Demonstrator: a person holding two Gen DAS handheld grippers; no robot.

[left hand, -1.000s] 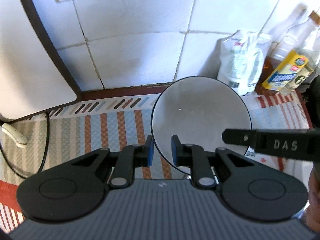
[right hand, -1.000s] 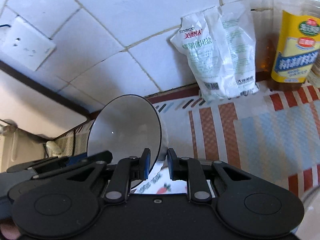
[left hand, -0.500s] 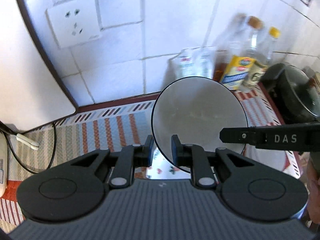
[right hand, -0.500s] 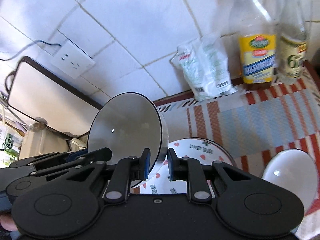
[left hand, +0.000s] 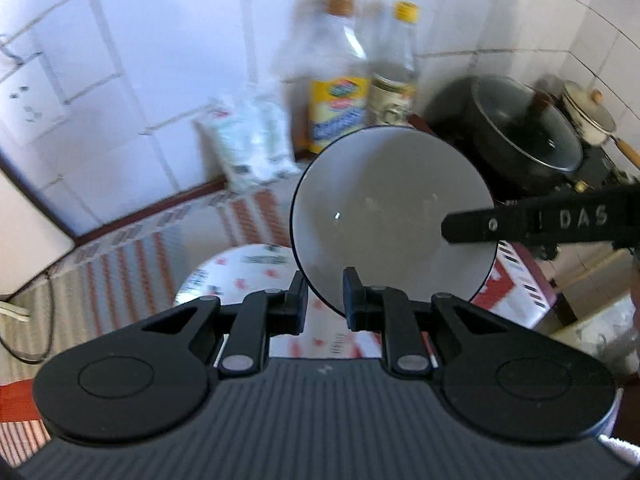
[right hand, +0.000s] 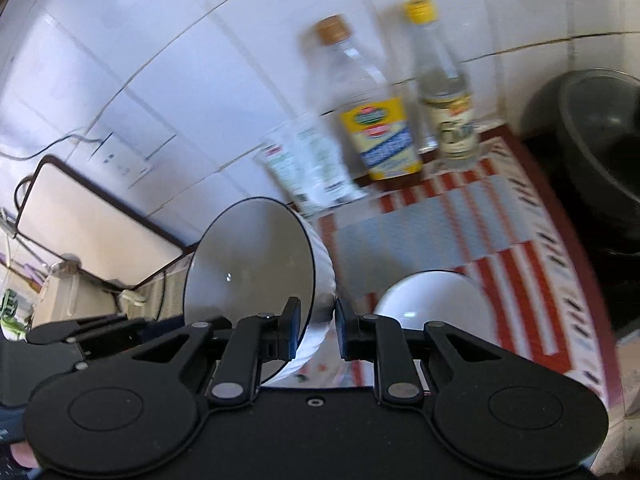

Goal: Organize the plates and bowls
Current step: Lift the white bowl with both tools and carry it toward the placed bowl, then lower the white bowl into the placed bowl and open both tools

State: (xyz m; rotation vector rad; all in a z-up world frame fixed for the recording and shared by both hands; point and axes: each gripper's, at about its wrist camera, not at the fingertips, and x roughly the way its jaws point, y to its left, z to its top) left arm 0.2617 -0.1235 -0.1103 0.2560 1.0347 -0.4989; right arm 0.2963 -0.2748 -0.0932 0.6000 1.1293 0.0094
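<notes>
A white bowl with a thin dark rim [left hand: 392, 216] is held tilted in the air by both grippers. My left gripper [left hand: 325, 300] is shut on its near rim. My right gripper [right hand: 316, 326] is shut on the opposite rim of the same bowl [right hand: 252, 264]; its finger, marked DAS, shows in the left wrist view [left hand: 540, 220]. Below lies a patterned plate with red hearts [left hand: 240, 272]. A second white bowl [right hand: 436, 300] sits on the striped mat to the right.
A striped mat [right hand: 452, 208] covers the counter. Against the tiled wall stand a yellow-labelled oil bottle [right hand: 372, 120], a clear bottle [right hand: 444, 100] and a white bag [right hand: 312, 164]. A black wok with a glass lid [left hand: 520, 136] and a cream pot [left hand: 588, 116] are at right. A white appliance [right hand: 84, 220] stands at left.
Both grippers have lifted the bowl higher and swung toward the right; the bottles and wok have come into view, and the patterned plate and second bowl now show below.
</notes>
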